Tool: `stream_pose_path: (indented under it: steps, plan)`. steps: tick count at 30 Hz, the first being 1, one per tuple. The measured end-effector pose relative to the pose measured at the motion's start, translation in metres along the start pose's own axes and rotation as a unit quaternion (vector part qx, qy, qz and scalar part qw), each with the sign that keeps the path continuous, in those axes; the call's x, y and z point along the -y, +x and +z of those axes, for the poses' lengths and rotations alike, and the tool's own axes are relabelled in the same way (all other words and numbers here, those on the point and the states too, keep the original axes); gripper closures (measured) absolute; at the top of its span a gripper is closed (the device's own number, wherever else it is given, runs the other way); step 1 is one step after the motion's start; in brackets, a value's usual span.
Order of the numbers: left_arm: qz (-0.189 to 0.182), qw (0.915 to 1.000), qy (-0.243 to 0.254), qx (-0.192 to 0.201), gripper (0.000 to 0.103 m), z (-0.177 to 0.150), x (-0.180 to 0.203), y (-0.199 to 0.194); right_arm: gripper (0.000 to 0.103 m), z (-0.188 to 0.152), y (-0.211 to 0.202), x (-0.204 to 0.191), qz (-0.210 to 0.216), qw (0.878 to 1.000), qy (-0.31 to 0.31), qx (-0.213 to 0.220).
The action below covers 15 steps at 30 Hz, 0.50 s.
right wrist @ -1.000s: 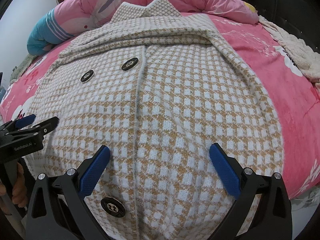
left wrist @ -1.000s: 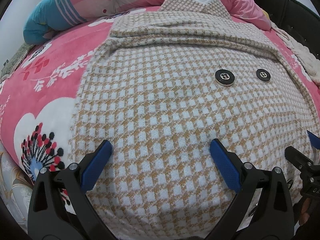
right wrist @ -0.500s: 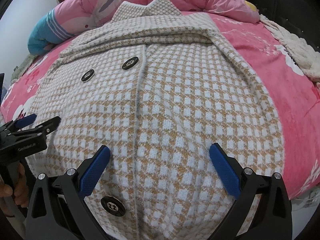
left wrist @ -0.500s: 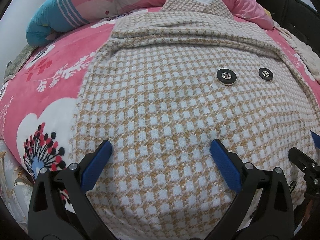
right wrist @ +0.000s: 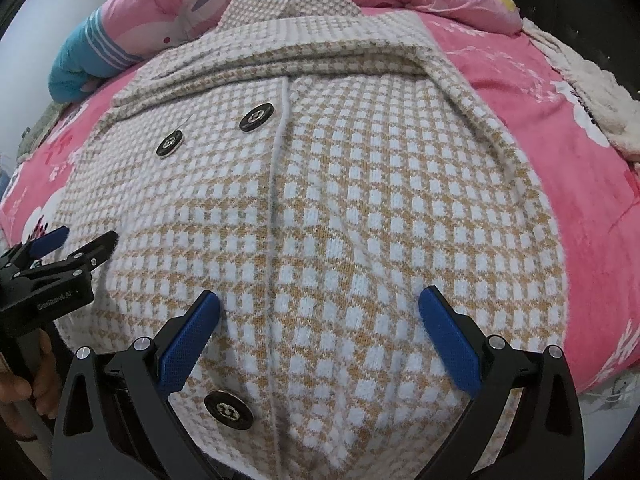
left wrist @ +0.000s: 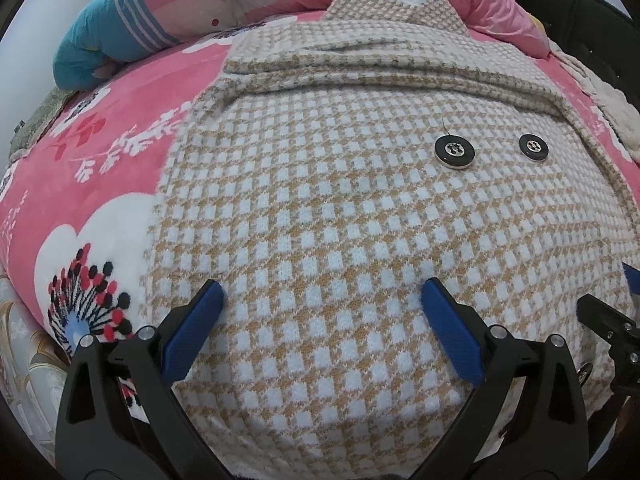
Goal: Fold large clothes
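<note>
Both claws stand wide apart in their fingers, gripping nothing. From here I see my left gripper (left wrist: 320,328) poised over the near hem of the checked coat (left wrist: 360,220), pointing toward its collar, blue pads (left wrist: 192,332) spread above the knit. My right gripper (right wrist: 320,328) sits alongside in the same pose over the coat's other front panel, a dark button (right wrist: 229,409) just beside its left finger. The coat lies flat, sleeves folded across its chest, on a pink blanket (left wrist: 120,132), with a rolled quilt (right wrist: 160,28) beyond the collar.
</note>
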<state>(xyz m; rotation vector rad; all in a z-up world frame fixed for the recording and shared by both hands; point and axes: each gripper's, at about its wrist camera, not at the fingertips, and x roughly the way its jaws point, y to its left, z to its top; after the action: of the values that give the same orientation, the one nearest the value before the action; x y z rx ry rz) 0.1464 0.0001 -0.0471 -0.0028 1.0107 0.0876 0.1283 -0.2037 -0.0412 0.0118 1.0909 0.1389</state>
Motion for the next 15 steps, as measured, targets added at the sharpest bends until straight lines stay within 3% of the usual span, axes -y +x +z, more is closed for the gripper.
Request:
stream_pose_path:
  steps: [8,15]
  plan:
    - [-0.006,0.9998,0.003,-0.017,0.006,0.012,-0.001,0.008,0.006,0.011,0.003,0.002,0.003,1.0,-0.004,-0.019]
    - [-0.019,0.9998,0.012,0.0,0.006,0.011,-0.004,0.006,0.006,0.006,0.002,0.0,0.001,1.0,-0.001,-0.005]
